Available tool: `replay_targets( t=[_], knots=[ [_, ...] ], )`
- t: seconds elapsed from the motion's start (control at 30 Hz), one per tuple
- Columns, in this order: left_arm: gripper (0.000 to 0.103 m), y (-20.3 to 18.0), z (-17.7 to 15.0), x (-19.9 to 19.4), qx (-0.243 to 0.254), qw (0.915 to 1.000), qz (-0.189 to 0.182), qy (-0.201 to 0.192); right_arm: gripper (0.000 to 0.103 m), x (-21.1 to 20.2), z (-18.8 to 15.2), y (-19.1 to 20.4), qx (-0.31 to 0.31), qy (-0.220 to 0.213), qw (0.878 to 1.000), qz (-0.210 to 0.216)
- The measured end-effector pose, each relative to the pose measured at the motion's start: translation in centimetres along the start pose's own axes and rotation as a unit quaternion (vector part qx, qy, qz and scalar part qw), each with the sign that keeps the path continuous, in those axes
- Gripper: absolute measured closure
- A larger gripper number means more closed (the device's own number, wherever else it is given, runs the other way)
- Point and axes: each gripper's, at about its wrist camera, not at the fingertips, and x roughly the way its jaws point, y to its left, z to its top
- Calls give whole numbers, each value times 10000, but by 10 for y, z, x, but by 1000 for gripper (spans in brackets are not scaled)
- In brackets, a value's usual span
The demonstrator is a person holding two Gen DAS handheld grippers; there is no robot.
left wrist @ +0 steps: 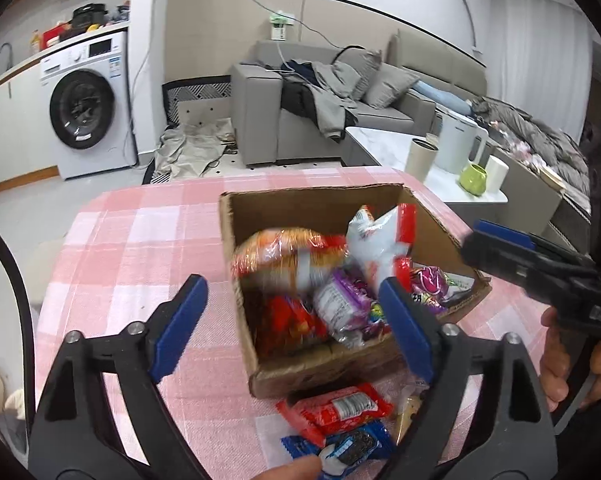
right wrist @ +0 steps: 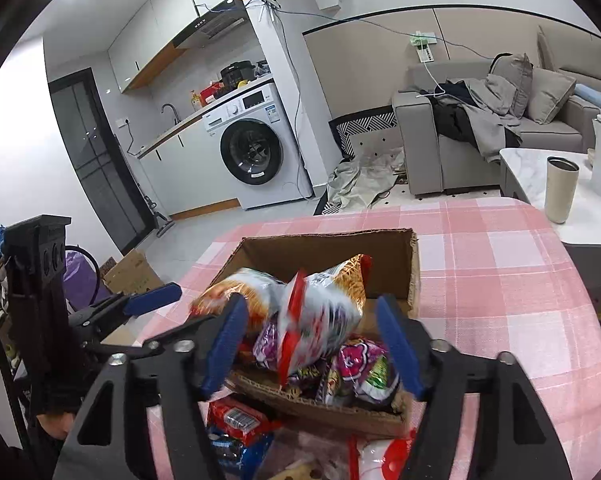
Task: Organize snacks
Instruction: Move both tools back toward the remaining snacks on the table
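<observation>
The cardboard box (left wrist: 324, 364) is sitting on the pink checked worktop (left wrist: 140, 248), its long axis running from about 7 to 1 o'clock in the left wrist view. A white-and-red snack bag (right wrist: 320, 316) is lying tilted on the heap inside — blurred, its red seam running toward 12 o'clock. The left gripper (left wrist: 292, 320) and right gripper (right wrist: 316, 344) are hovering over the box, fingers apart, gripping nothing. A red packet (left wrist: 340, 404) and a blue packet (left wrist: 340, 448) are lying outside at 6 o'clock.

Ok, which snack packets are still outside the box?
Mainly two: the red packet and the blue cookie packet, both lying on the checked cloth just before the cardboard box; the rest sit inside it.
</observation>
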Motion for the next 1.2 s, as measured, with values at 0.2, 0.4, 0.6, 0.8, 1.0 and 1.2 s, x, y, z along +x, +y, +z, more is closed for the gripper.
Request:
replay_targets(
  t=[0.2,0.4,0.6,0.8,1.0,1.2],
  knots=[
    [1,11,-16,-16,-270,9995,101,-163,1,-24,-18,-5,-177,75,9996,-224],
    [1,11,-40,-29,-360,9988,217,-240,0,-38,-45,-5,-353,234,9984,-384],
    [1,8,-64,-38,-345,9983,426,-207,0,-44,-69,-15,-283,326,9982,-406],
    [1,1,-84,-43,-241,9980,528,-268,0,-46,-80,-22,-215,408,9978,-477],
    [1,-5,-101,-49,-137,9978,535,-366,0,-50,-82,-28,-110,390,9984,-384],
    [1,-6,-113,-48,-67,9984,480,-300,0,-48,-89,-34,-180,446,9974,-529]
  ],
)
